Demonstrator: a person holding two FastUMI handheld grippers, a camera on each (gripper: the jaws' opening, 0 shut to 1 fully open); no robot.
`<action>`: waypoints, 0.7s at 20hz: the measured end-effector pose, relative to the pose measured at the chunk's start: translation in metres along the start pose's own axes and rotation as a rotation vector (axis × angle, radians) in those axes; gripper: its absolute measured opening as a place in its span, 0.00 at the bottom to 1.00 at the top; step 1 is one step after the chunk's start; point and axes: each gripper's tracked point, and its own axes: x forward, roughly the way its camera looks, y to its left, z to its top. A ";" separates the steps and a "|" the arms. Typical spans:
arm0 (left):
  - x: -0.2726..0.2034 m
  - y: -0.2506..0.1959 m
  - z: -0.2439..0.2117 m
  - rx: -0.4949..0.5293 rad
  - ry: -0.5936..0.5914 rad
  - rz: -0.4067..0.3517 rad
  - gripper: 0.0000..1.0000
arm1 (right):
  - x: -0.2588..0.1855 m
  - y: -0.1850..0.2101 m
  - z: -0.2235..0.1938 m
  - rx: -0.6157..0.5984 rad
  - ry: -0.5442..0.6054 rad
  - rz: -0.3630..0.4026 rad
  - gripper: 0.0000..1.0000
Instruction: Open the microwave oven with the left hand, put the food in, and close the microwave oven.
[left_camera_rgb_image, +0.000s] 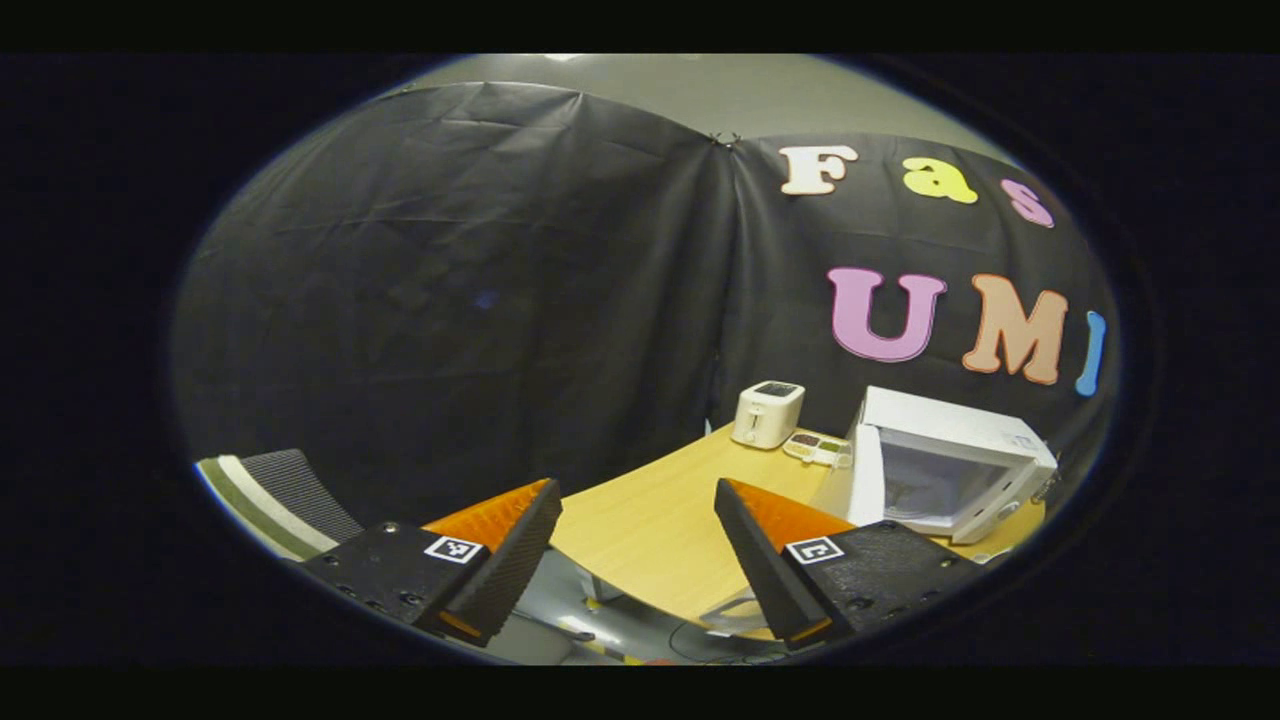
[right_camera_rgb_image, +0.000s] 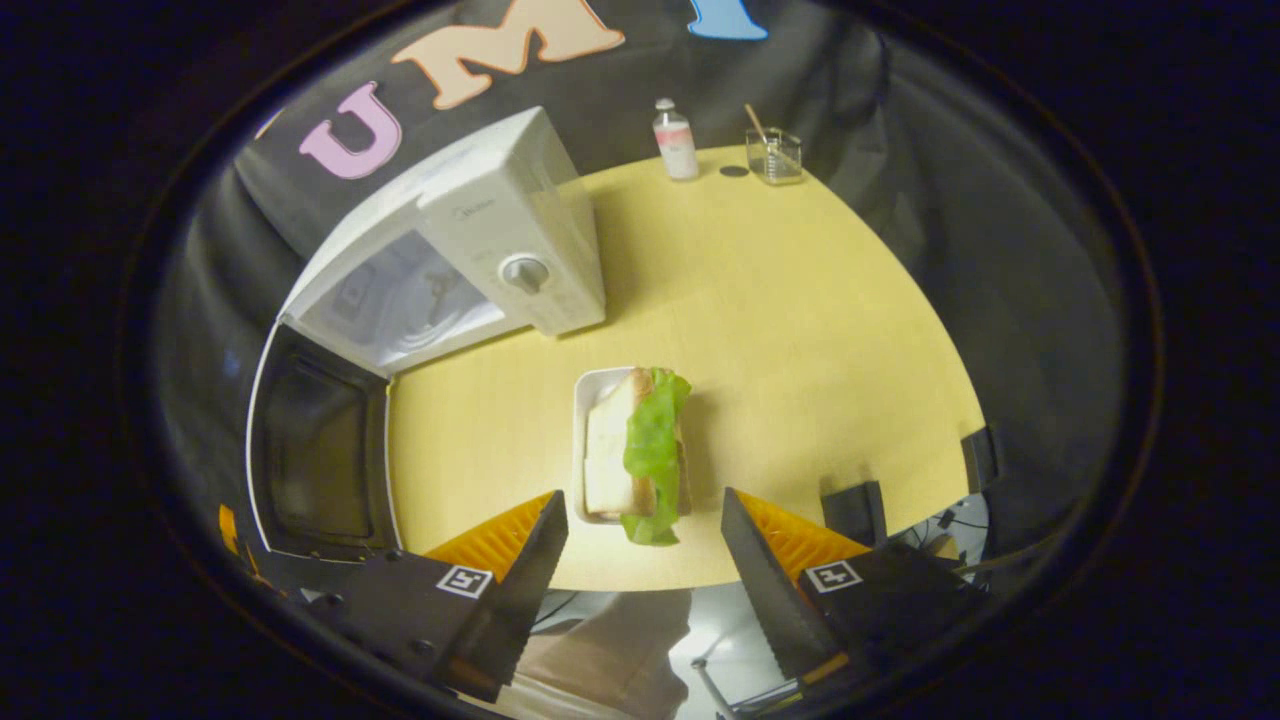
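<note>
With the microwave (right_camera_rgb_image: 440, 270) door (right_camera_rgb_image: 315, 450) open, I should lower my wide-open, empty right gripper (right_camera_rgb_image: 645, 545) squarely around the sandwich (right_camera_rgb_image: 640, 450).

Dim booth, soft overhead light, strong fisheye bending at edges, slight blur.

Wooden table (right_camera_rgb_image: 800, 330), pale top. Toaster (left_camera_rgb_image: 767, 413) at its far corner against the black cloth wall (left_camera_rgb_image: 450, 300); small tray (left_camera_rgb_image: 817, 448) of dark and greenish bits just beside it. At the other end: small bottle (right_camera_rgb_image: 676, 139) with pale label, upright; glass cup (right_camera_rgb_image: 774, 156) with a stick leaning inside, near the bottle. Chair back (left_camera_rgb_image: 290, 490), mesh, low in the left gripper view.
</note>
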 end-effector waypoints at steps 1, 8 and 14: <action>0.002 -0.006 0.008 0.003 -0.019 0.011 0.94 | 0.009 0.001 0.002 -0.002 0.034 0.017 0.97; 0.013 -0.068 0.028 0.021 -0.068 0.002 0.90 | 0.053 -0.007 0.020 -0.017 0.166 0.058 0.91; 0.018 -0.120 0.030 0.011 -0.060 -0.067 0.94 | 0.070 0.010 0.012 0.050 0.225 0.162 0.72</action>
